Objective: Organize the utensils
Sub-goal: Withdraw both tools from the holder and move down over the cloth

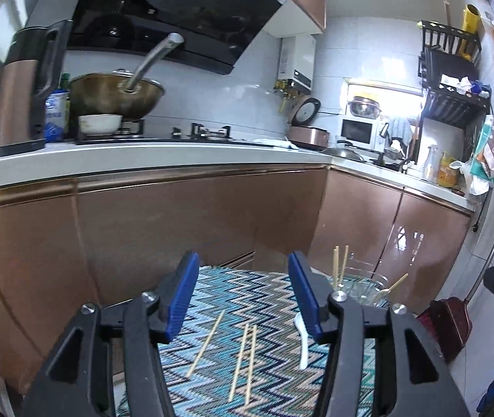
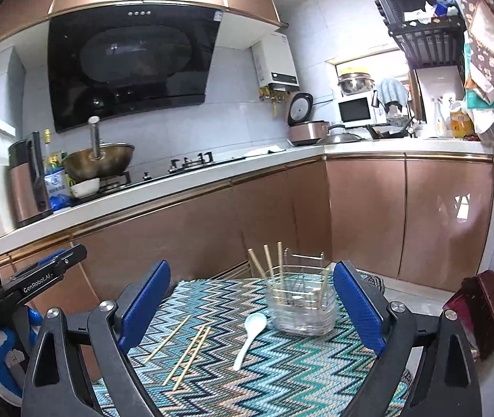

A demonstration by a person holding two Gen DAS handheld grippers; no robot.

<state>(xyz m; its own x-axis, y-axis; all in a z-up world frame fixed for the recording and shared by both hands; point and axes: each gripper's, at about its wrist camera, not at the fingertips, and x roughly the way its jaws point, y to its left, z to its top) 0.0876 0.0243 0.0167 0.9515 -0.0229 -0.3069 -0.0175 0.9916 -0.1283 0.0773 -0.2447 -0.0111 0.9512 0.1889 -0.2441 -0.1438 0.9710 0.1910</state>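
Note:
Three wooden chopsticks (image 1: pixel 243 361) (image 2: pixel 186 354) lie loose on the zigzag-patterned table (image 1: pixel 268 305) (image 2: pixel 281 375). A white spoon (image 1: pixel 303 340) (image 2: pixel 249 337) lies to their right. A clear glass holder (image 2: pixel 302 309) (image 1: pixel 361 285) at the table's far right has several chopsticks standing in it. My left gripper (image 1: pixel 243 292) is open and empty above the loose chopsticks. My right gripper (image 2: pixel 252 299) is open and empty, hovering over the spoon and holder. The left gripper's body (image 2: pixel 21 288) shows at the left of the right wrist view.
Brown kitchen cabinets (image 2: pixel 351 208) and a white counter (image 1: pixel 142 156) stand behind the table, with a wok, kettle and rice cooker on top. A red dustpan (image 2: pixel 483 309) leans by the wall at the right.

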